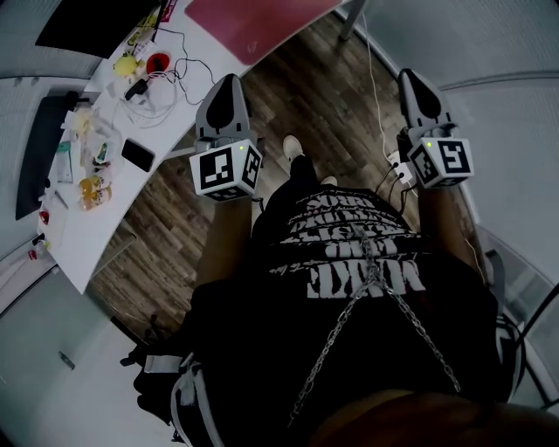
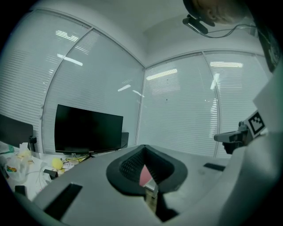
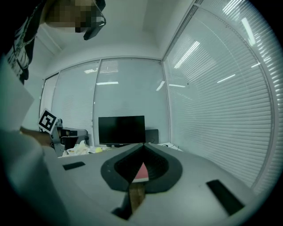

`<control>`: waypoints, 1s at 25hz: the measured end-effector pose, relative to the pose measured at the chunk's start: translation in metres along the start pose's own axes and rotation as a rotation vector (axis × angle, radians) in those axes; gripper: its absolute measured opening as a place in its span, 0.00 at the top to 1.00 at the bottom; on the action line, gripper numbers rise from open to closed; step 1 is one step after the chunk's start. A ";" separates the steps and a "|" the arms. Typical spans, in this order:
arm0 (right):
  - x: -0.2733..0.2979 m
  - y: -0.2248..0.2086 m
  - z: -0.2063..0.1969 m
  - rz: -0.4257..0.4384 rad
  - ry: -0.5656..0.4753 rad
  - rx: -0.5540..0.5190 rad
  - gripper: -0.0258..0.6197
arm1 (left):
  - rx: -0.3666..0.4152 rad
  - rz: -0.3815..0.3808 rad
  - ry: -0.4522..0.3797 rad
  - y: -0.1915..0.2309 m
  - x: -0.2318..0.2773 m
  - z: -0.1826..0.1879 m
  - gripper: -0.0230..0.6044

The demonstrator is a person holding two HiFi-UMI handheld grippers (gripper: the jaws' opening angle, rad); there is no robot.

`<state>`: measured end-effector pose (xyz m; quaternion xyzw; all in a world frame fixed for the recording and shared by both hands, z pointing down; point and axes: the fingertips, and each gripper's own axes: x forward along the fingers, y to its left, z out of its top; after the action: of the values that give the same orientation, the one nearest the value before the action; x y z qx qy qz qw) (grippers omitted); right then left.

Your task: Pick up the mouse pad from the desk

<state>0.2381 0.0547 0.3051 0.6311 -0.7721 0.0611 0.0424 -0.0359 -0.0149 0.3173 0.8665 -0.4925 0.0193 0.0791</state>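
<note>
While both tongs are hanging over the wood floor (image 1: 175, 236), short of the tabletop (image 1: 87, 236), nothing is being gripped.

Left tongs (image 1: 229, 83): jaws sitting pressed together, empty. Right tongs (image 1: 409, 79): the same, tips meeting with nothing between.

The red mouse pad (image 1: 253, 22) is lying flat on the white tabletop, running off the top of the head view, so its full length is not showing. Its visible near edge is slanting away toward the right tongs' side, and the long axis probably follows that slant.

Relative to the mouse pad, the left tongs are sitting just off its near corner. The right tongs are standing well off to the side, past its far-right end. The left is looking the nearer of the two.

In both gripper views a red sliver is showing through the notch behind the closed tips, so each is pointing roughly at the pad. Judgement: the approach is under way and the jaws are needing to part before any grasp.
</note>
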 end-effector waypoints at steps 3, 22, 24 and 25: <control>0.026 0.000 0.011 0.011 0.007 -0.029 0.96 | -0.012 0.001 0.001 0.013 0.018 0.001 0.95; 0.145 -0.010 0.028 0.058 0.023 -0.019 0.96 | -0.072 0.022 0.043 0.080 0.113 -0.002 0.95; 0.155 -0.020 0.024 0.065 0.030 -0.007 0.96 | -0.063 0.029 0.050 0.077 0.121 -0.003 0.95; 0.161 -0.025 0.024 0.069 0.029 -0.002 0.96 | -0.051 0.033 0.053 0.076 0.125 -0.002 0.95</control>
<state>0.2302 -0.1098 0.3056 0.6030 -0.7928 0.0711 0.0519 -0.0368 -0.1587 0.3425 0.8552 -0.5047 0.0310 0.1137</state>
